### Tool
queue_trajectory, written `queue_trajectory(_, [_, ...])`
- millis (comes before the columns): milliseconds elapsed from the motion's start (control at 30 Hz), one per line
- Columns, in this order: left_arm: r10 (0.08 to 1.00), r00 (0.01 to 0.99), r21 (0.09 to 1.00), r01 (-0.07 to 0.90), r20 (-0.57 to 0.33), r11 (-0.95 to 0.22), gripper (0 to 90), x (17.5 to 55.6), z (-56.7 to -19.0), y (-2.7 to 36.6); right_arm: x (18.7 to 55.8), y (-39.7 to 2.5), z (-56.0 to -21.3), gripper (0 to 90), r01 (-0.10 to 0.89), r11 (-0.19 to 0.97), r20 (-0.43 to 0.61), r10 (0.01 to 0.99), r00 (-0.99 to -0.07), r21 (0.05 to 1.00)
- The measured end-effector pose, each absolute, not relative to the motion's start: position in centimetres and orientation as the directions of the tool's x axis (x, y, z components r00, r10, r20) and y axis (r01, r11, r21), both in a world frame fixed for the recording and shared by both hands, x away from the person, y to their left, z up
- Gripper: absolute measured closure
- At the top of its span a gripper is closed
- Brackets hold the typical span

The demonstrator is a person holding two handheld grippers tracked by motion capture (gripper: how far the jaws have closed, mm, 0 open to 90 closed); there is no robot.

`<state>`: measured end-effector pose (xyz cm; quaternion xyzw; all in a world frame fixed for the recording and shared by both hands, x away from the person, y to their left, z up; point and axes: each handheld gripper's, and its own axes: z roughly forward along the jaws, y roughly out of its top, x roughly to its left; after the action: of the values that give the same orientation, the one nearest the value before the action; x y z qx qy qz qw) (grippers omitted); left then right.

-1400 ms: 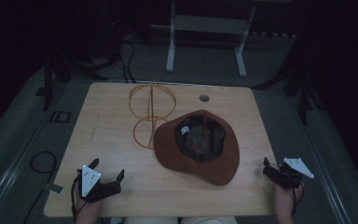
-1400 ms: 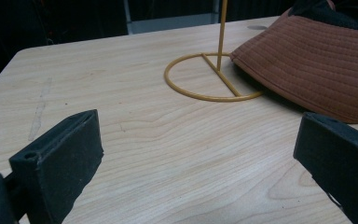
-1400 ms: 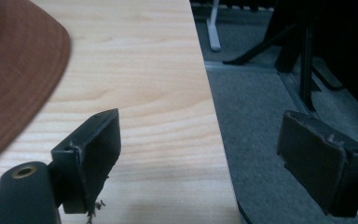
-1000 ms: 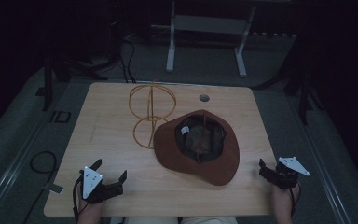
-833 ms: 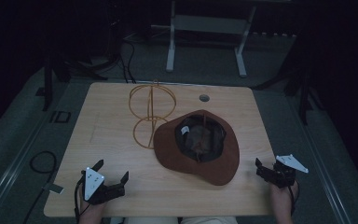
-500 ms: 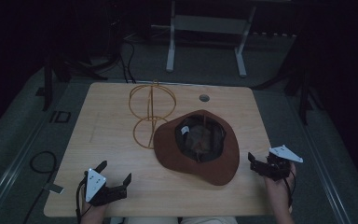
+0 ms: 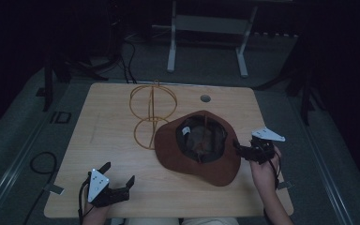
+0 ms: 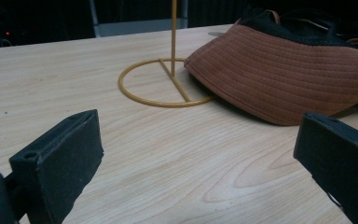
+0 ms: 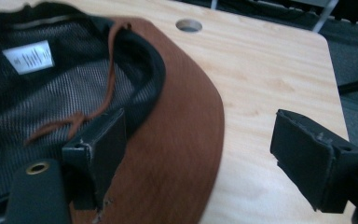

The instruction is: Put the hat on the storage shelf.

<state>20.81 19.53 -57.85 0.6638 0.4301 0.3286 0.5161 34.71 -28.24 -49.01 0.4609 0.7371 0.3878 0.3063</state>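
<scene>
A brown wide-brimmed hat (image 7: 194, 159) lies crown down on the wooden table (image 7: 108, 140), its black mesh lining and a thin leather cord (image 9: 108, 74) facing up. Its far brim rests on the base ring of a gold wire stand (image 7: 152, 110). My right gripper (image 7: 239, 147) is open at the hat's right brim (image 9: 182, 107); one jaw hangs over the brim near the lining, the other over bare table. My left gripper (image 7: 118, 176) is open near the table's front edge, low over the wood. It faces the stand's ring (image 8: 163, 88) and the hat (image 8: 284, 70).
A round cable hole (image 7: 205, 98) sits in the table behind the hat. A white label (image 9: 28, 56) is sewn inside the lining. Grey floor with cables and a metal frame (image 7: 206, 28) surrounds the table. Bare wood stretches left of the stand.
My right gripper has moved from the table's right edge forward and left up to the hat's brim. The left gripper has drifted slightly toward the front edge. Hat and stand have not moved.
</scene>
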Motion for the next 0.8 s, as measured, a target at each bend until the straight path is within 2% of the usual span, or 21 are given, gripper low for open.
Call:
queue_trajectory(267, [0.908,0.418,0.959,0.248,0.021,-0.136,1.7,20.9,-57.9,19.3,37.0,-26.5,-48.0,17.6,0.461,0.306,-0.103,0.905,-0.414,0.833])
queue_trajectory(400, [0.906,0.423,0.958,0.250,0.023,-0.141,1.7,20.9,-57.9,19.2,38.3,-25.3,-47.9,13.6,0.482,0.325,-0.115,0.902,-0.416,0.814])
queue_trajectory(600, [0.902,0.430,0.954,0.261,0.023,-0.149,1.7,21.1,-58.0,19.2,40.5,-23.9,-48.1,11.9,0.539,0.307,-0.060,0.902,-0.427,0.784])
queue_trajectory(700, [0.902,0.432,0.953,0.262,0.026,-0.152,1.7,21.1,-58.0,19.1,41.4,-23.0,-48.6,10.9,0.561,0.333,-0.086,0.904,-0.419,0.758])
queue_trajectory(800, [0.901,0.433,0.952,0.264,0.026,-0.155,1.7,21.1,-58.0,19.2,42.2,-22.3,-49.3,10.9,0.586,0.338,-0.062,0.896,-0.439,0.736])
